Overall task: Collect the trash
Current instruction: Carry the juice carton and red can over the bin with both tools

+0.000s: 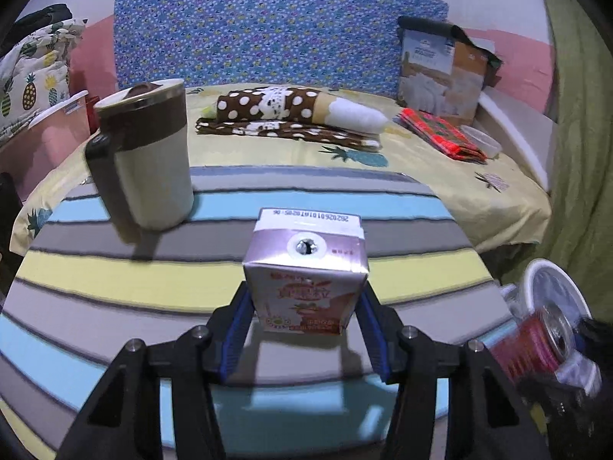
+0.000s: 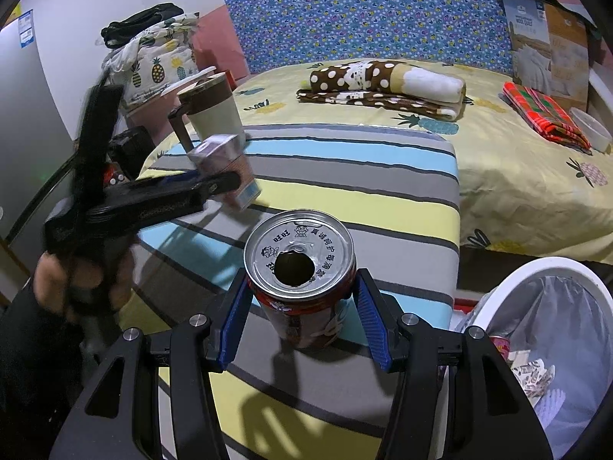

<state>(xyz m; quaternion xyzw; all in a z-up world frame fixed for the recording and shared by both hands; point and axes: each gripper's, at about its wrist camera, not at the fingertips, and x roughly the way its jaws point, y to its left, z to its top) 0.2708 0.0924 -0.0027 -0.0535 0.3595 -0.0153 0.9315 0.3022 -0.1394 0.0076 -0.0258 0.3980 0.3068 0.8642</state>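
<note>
Left gripper (image 1: 304,306) clamps the carton (image 1: 306,268), blue pads pressed on both its sides, lower centre of the left wrist view; carton upright, straw hole punched open on top, over the striped bench (image 1: 115,280). Whether its base touches the bench: can't tell. Mug (image 1: 147,153) with brown band and dark handle stands on the bench, upper left of that view.

Right gripper (image 2: 302,306) straddles the can (image 2: 300,272), lower centre of the right wrist view; blue pads just beside its sides with a sliver of gap, so whether it grips the can can't be told. Can upright, top opened. Left hand (image 2: 76,280) at the left edge holds its gripper on the carton, blurred.

White bin (image 2: 544,329) at lower right beside the bench, trash already inside. Bed (image 2: 517,191) behind the bench, with a folded polka-dot blanket (image 2: 383,84) on it.
</note>
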